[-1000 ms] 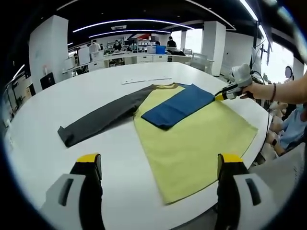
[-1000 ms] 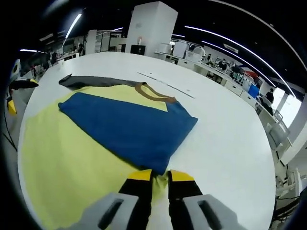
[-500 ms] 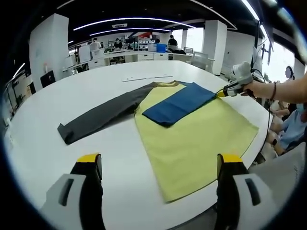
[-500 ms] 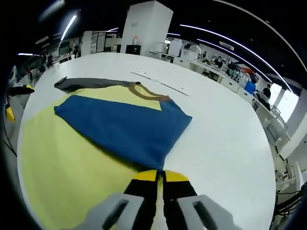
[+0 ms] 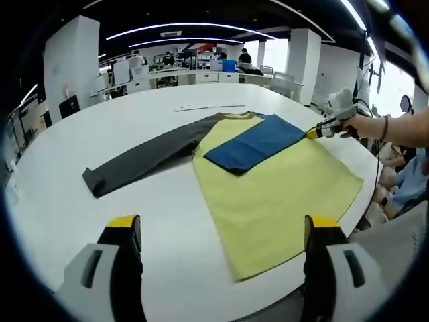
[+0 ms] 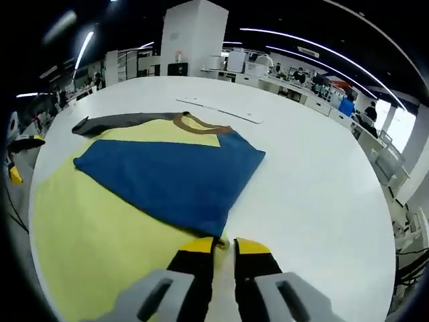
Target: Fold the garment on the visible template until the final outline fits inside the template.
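Jaws of the left gripper [image 5: 221, 231] stand wide apart at the bottom of its view, over bare table [image 5: 154, 201]. Right gripper [image 6: 224, 247] has a narrow gap between its jaws, nothing clamped, at the garment's edge. Shirt [image 5: 281, 194] lies flat mid-frame, yellow body, blue sleeve [image 5: 255, 144] folded across, gray sleeve [image 5: 141, 161] stretched left.
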